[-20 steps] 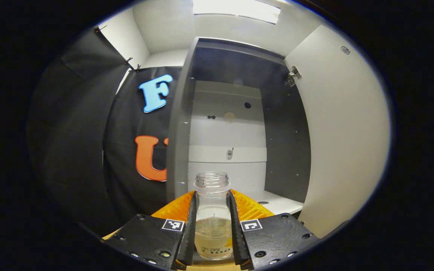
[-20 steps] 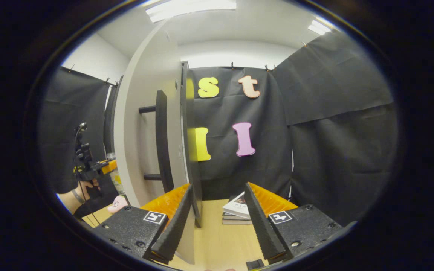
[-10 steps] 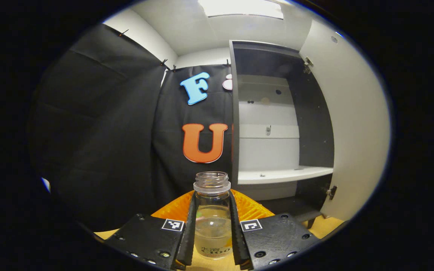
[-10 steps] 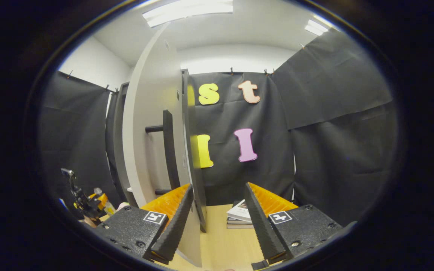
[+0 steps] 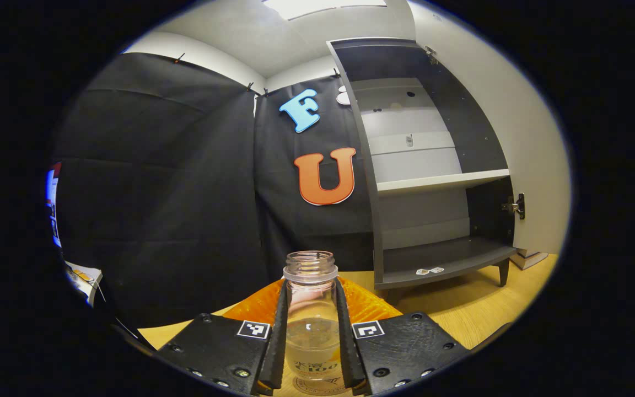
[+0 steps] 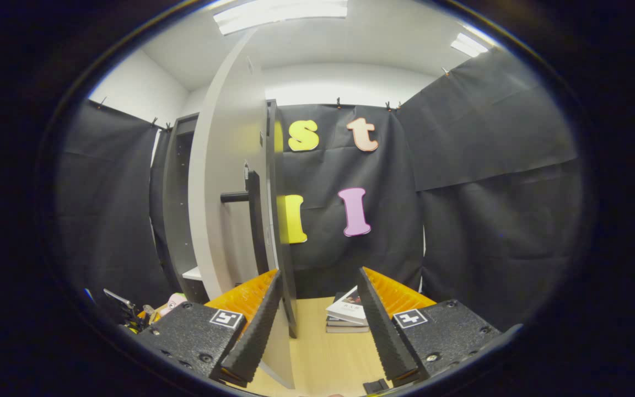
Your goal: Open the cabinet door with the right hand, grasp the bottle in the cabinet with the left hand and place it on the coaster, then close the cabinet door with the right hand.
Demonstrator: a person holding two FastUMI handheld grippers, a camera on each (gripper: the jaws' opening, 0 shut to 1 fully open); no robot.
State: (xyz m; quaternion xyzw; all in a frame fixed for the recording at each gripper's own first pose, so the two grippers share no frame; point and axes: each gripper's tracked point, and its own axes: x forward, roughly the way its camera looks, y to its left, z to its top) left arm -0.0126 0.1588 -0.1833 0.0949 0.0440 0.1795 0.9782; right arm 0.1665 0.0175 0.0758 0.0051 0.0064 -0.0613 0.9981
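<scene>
My left gripper (image 5: 310, 286) is shut on a clear, uncapped bottle (image 5: 310, 325) holding pale liquid, upright and low over the wooden table (image 5: 461, 314). A pale round edge (image 5: 317, 387) peeks out under the bottle's base; I cannot tell whether they touch. The grey cabinet (image 5: 433, 182) stands open to the right, its white door (image 5: 516, 138) swung out. In the right gripper view my right gripper (image 6: 319, 273) is open, close to the door (image 6: 224, 182) and its black handle (image 6: 254, 220), gripping nothing. The left gripper (image 6: 130, 317) shows small at the lower left.
A stack of books (image 6: 345, 317) lies on the table beyond my right fingers. A small pink object (image 6: 174, 301) sits near the far left gripper. Two small cards (image 5: 429, 271) rest on the cabinet's bottom shelf. Black cloth walls close in the booth.
My left gripper has drawn the bottle out of the cabinet, leftward and down toward the table. The right gripper has stayed open by the door and backed off slightly.
</scene>
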